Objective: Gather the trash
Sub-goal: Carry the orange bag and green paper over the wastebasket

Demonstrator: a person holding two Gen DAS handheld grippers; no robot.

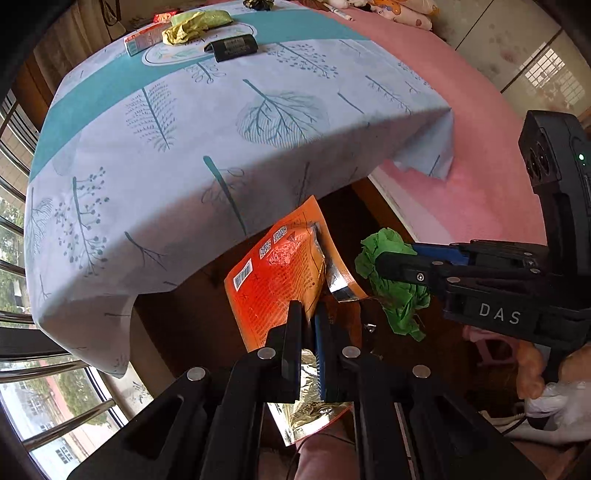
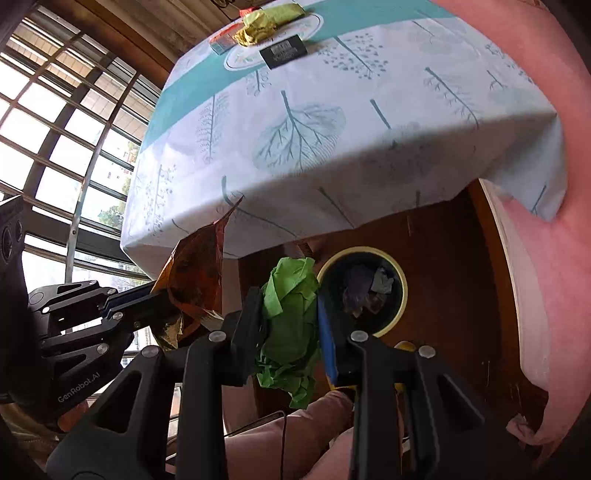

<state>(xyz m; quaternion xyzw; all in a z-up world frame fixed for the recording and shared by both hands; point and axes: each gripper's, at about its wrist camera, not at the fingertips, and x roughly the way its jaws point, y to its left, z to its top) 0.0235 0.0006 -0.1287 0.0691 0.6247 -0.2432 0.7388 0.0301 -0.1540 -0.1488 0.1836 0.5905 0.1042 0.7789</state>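
Setting: leaf-print tablecloth (image 1: 155, 155) over a table, pink bedding (image 1: 461, 110) beside it, barred window (image 2: 55, 129) behind.
Bin: round, pale-rimmed bin (image 2: 400, 266) on the dark floor below the table edge; some scraps already inside.
Left gripper (image 1: 308, 332): clamped tight on an orange wrapper (image 1: 277, 280), held below the table edge.
Right gripper (image 2: 290, 325): narrow, squeezing a green paper wad (image 2: 291, 295), just beside the bin mouth in its own view.
Done: both pieces lifted off the table; neither dropped yet.
Left on table: yellow-green wad (image 1: 195, 24), black packet (image 1: 234, 47), small carton (image 1: 142, 40), red item (image 1: 162, 16).
Progress: roughly midway, by my reading; several trips remain.
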